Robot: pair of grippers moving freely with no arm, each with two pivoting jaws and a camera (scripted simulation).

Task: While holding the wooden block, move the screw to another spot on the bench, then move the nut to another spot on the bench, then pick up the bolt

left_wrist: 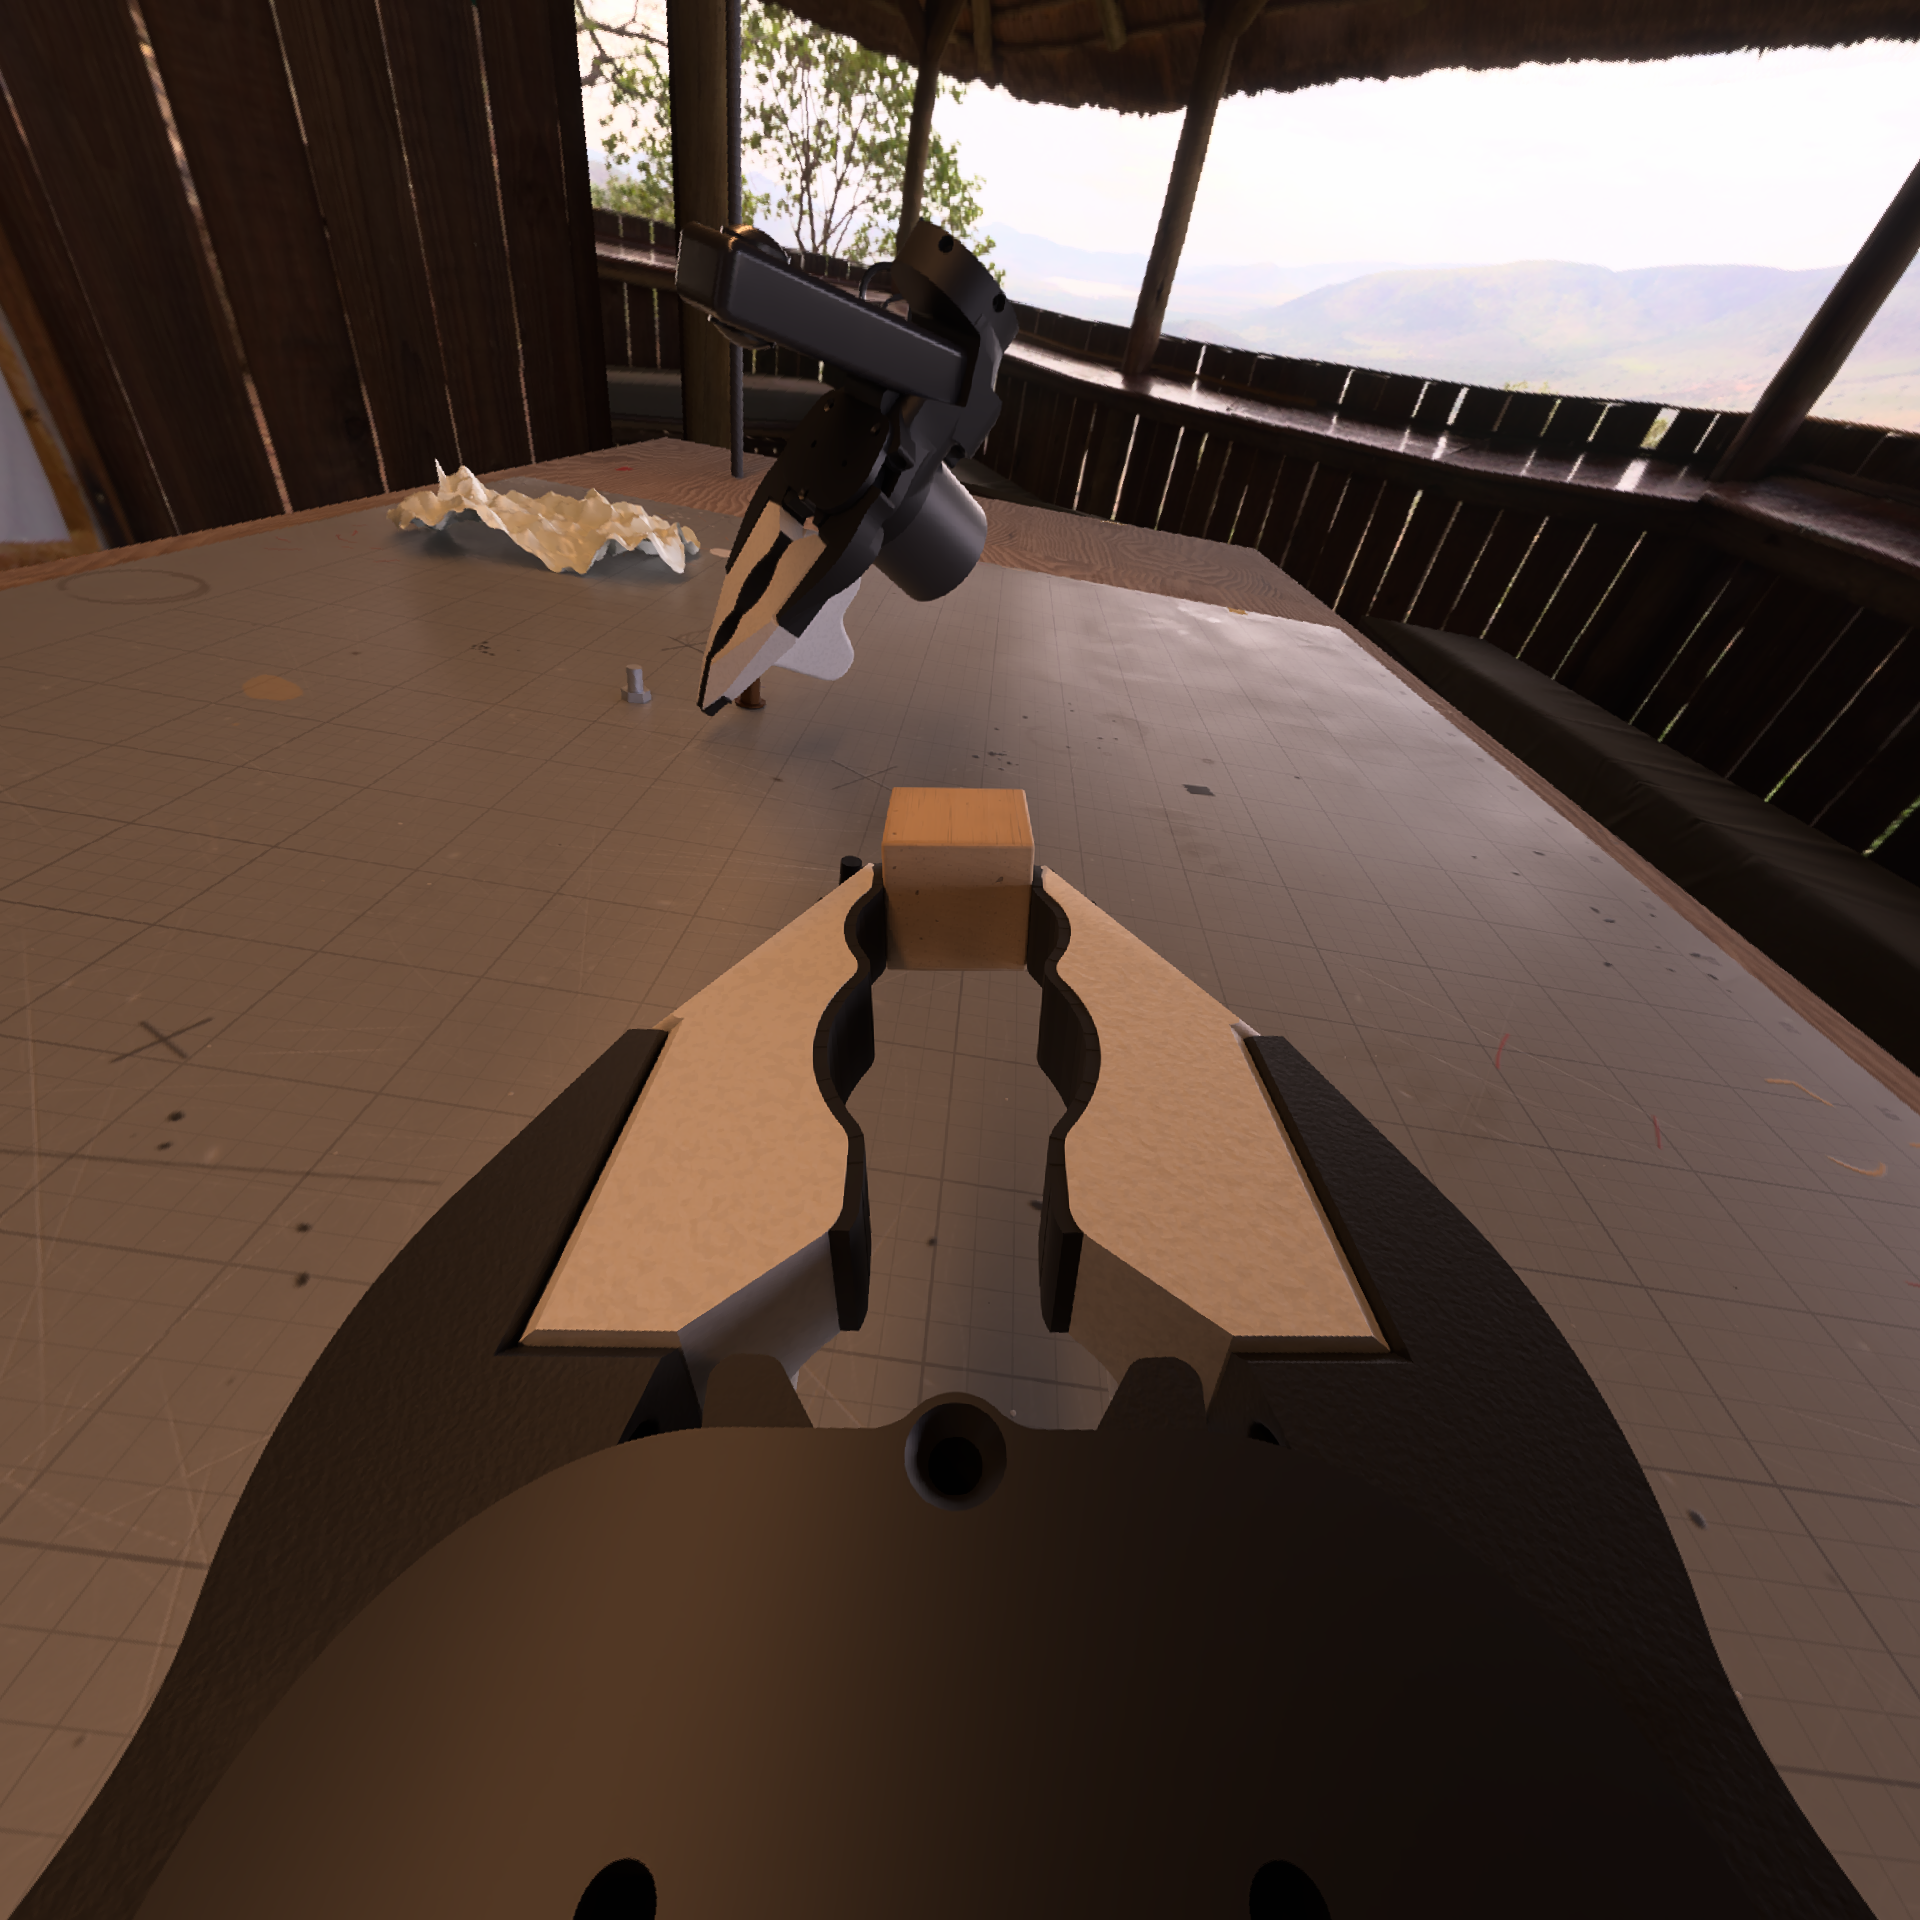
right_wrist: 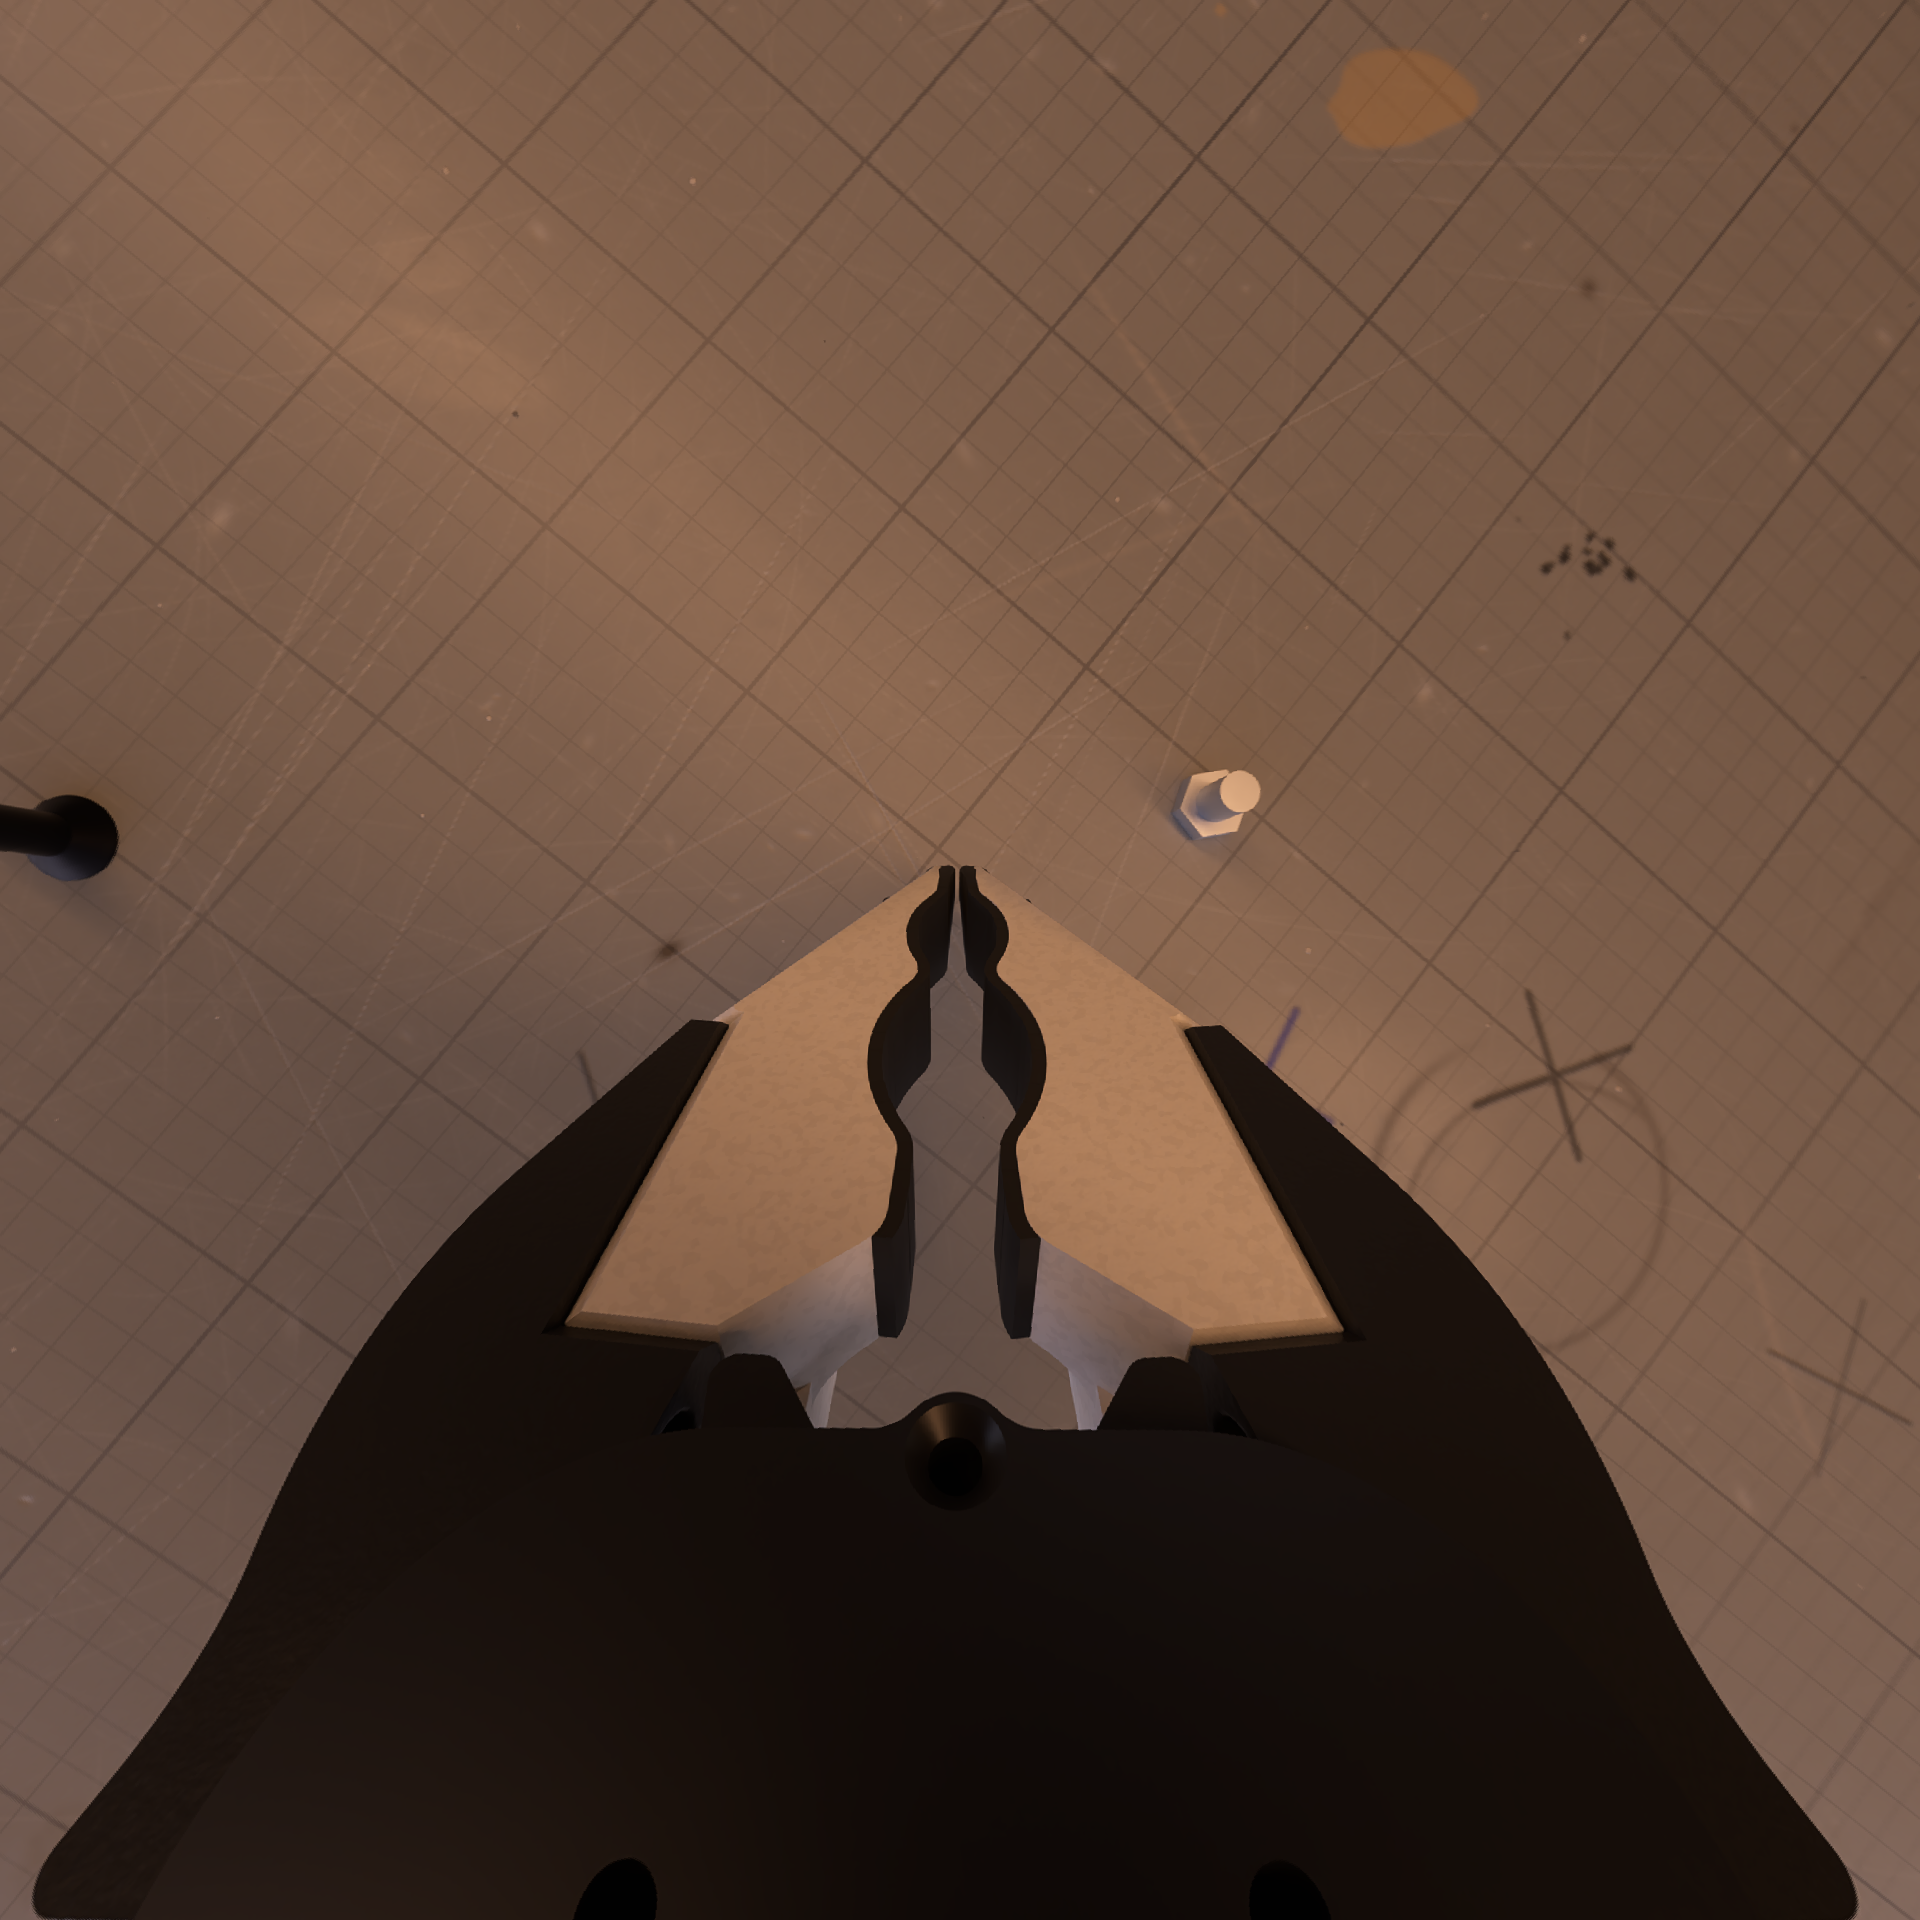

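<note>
My left gripper is shut on the wooden block and holds it just above the bench mat. A black screw peeks out beside its left fingertip; it also shows at the left edge of the right wrist view. My right gripper points down at the mat farther off. Its tips are closed to a thin slit on a small brown nut, which its own fingers hide in the right wrist view. A pale grey bolt stands head-down just beside it.
A crumpled cream sheet lies at the far left of the bench. An orange stain marks the mat. The bench's right edge runs diagonally, with a dark railing beyond it.
</note>
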